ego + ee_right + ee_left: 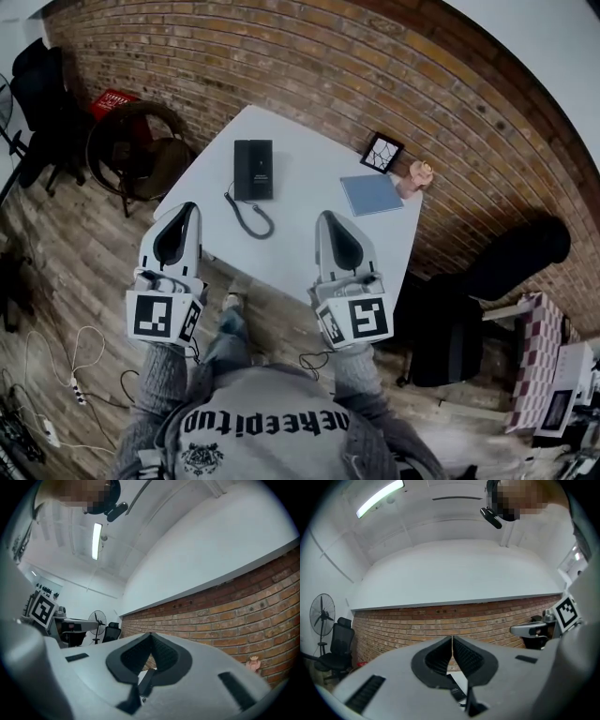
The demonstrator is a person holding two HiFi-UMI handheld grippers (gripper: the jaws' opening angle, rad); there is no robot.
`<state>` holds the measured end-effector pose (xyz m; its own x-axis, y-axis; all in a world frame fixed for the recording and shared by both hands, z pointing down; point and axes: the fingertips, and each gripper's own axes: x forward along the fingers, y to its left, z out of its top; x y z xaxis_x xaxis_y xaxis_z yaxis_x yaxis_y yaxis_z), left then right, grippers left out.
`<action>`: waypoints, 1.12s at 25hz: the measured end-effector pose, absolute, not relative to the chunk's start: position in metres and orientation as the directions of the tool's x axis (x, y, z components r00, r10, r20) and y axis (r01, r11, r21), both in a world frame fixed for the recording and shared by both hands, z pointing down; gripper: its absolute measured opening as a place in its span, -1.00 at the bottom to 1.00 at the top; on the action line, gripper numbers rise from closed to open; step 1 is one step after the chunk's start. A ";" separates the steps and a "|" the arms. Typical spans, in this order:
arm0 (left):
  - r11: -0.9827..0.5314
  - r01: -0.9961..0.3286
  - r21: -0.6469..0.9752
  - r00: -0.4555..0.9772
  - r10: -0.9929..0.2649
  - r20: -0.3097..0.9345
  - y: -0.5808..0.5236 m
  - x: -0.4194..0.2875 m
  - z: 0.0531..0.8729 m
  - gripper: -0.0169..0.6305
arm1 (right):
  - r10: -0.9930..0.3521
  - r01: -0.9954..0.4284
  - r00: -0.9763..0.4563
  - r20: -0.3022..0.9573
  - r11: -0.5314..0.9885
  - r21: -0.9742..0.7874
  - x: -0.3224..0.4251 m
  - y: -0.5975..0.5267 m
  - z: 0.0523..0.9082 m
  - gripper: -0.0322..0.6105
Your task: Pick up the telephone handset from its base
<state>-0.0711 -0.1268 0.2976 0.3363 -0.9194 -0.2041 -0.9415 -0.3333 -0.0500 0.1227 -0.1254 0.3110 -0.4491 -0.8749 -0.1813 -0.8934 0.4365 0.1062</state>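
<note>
A black telephone lies on the white table, its handset resting on the base and its coiled cord trailing toward the near edge. My left gripper hovers over the table's near left edge, short of the phone, jaws shut on nothing. My right gripper is held above the table's near side, right of the cord, also shut and empty. In the left gripper view the closed jaws point toward the brick wall; the right gripper view shows its jaws closed too.
On the table's far right lie a blue notebook, a black-framed picture and a small figurine. A brick wall runs behind. A black chair stands right of the table, a round chair to the left.
</note>
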 end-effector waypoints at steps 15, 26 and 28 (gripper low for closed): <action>-0.433 -0.901 -0.028 0.432 -0.889 -0.154 -0.276 -0.083 0.306 -0.91 | -0.896 -0.911 -0.412 -0.166 0.400 0.101 0.095 -0.270 0.306 -0.89; -0.611 -0.785 0.102 0.620 -0.774 0.127 -0.375 -0.067 0.414 -0.91 | -0.932 -0.934 -0.352 -0.093 0.342 0.104 0.082 -0.338 0.330 -0.89; -0.630 -0.763 0.142 0.646 -0.742 0.181 -0.386 -0.063 0.439 -0.91 | -0.939 -0.939 -0.337 -0.072 0.329 0.104 0.082 -0.347 0.337 -0.89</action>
<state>-0.0626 -0.3859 0.4391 0.6458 -0.7418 0.1810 -0.7635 -0.6299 0.1424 0.0824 -0.3467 0.3368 -0.3366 -0.9389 -0.0722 -0.9387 0.3286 0.1039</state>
